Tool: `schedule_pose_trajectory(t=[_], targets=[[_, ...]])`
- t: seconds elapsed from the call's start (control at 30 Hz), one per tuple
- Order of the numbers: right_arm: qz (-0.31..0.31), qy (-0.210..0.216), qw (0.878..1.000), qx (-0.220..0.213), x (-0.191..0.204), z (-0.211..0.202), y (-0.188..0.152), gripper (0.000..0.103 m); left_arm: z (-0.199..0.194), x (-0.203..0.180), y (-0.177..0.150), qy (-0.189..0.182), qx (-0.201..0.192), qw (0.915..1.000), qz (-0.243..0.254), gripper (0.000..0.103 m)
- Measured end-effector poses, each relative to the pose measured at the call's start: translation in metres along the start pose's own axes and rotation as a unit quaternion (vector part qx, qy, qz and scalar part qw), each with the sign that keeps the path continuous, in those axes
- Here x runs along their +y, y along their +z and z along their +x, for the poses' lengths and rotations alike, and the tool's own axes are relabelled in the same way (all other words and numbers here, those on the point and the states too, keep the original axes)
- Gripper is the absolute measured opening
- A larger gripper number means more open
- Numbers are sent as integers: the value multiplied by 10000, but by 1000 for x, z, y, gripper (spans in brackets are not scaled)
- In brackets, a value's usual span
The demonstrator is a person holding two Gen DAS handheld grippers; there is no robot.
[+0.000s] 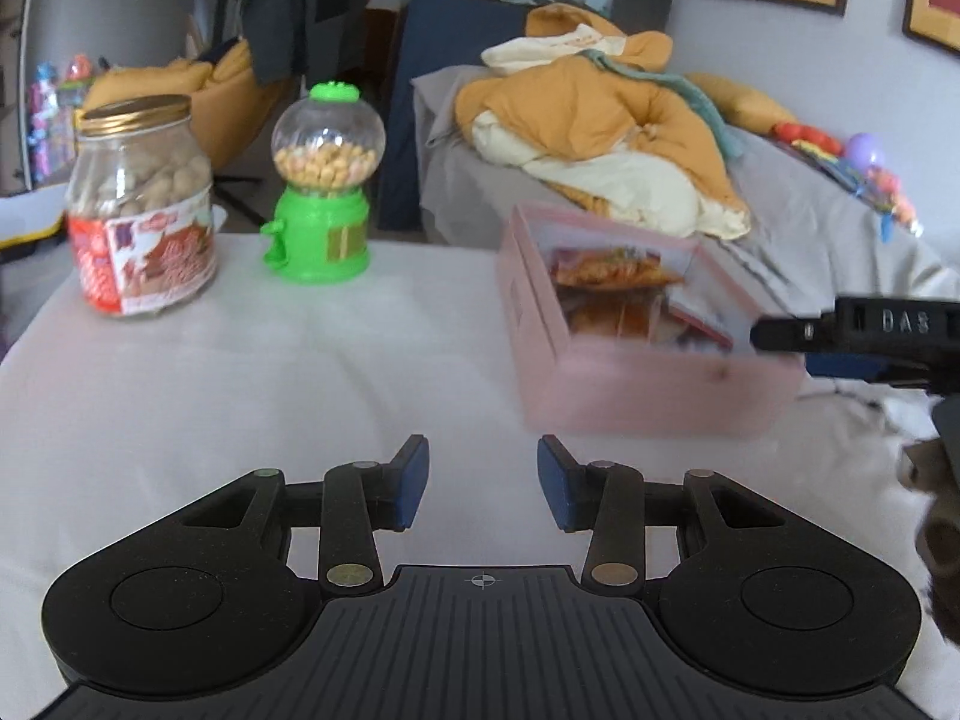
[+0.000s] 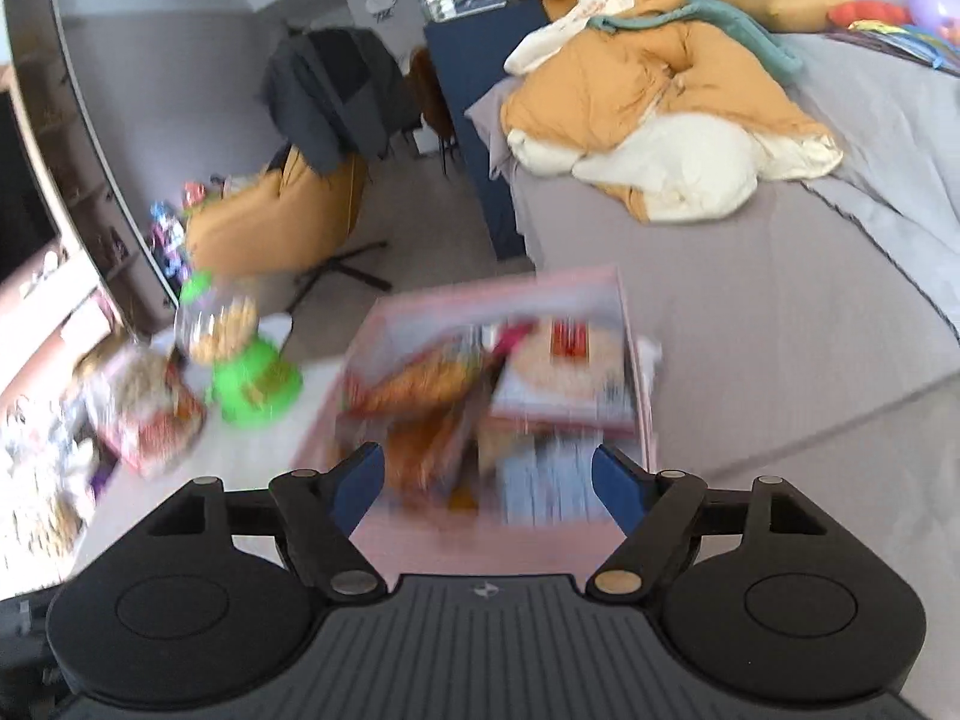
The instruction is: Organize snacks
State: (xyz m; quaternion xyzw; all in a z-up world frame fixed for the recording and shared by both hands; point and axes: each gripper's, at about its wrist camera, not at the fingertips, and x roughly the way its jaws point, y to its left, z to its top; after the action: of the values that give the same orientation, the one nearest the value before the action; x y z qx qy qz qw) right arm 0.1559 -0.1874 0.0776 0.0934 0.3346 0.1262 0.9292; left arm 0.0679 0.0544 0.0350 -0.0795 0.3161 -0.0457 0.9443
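A pink box (image 1: 648,384) holding several snack packets stands on the white table at the right; it also shows, blurred, in the right wrist view (image 2: 498,546). A glass jar of peanuts (image 1: 141,204) with a gold lid and a green candy dispenser (image 1: 324,186) stand at the table's far left. My left gripper (image 1: 483,480) is open and empty over bare cloth, left of the box. My right gripper (image 2: 487,480) is open wide, its fingers above the box's near wall; it shows at the right edge of the left wrist view (image 1: 780,333).
The white table (image 1: 300,372) ends just behind the jar and dispenser. A grey bed (image 1: 780,210) with a yellow and cream quilt (image 1: 600,138) lies behind the box. A yellow chair and dark jacket (image 2: 336,96) stand on the floor beyond.
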Motion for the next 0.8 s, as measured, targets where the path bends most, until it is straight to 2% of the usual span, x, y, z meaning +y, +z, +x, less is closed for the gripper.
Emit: schedule_pose_trajectory(t=[0.1,0.2,0.33,0.4,0.43,0.47,0.57,0.8], targets=[[-406,-242,9987,172,18,-3,-37,81,-10,-16,-28,362,-201,9987,307,45],[-900,-490,9941,351,37,-5,-75,84,-23,-24,-47,453,-375,9970,509,45],[-1416,-842,9854,424,59,0,-111,84,-21,-25,-68,461,-192,9973,534,45],[-1353,-1008,9847,442,58,4,-120,89,-17,-22,-72,441,-87,9980,451,46],[-1217,-1064,9862,366,54,3,-122,97,-18,-22,-71,419,-105,9981,445,46],[-1102,-1115,9868,410,50,5,-121,101,-15,-21,-71,399,-74,9982,433,47],[-747,-990,9910,499,38,7,-119,103,-10,-24,-67,438,-73,9980,446,48],[-718,-1070,9907,434,37,7,-122,103,-1,-33,-64,540,-31,9967,598,52]])
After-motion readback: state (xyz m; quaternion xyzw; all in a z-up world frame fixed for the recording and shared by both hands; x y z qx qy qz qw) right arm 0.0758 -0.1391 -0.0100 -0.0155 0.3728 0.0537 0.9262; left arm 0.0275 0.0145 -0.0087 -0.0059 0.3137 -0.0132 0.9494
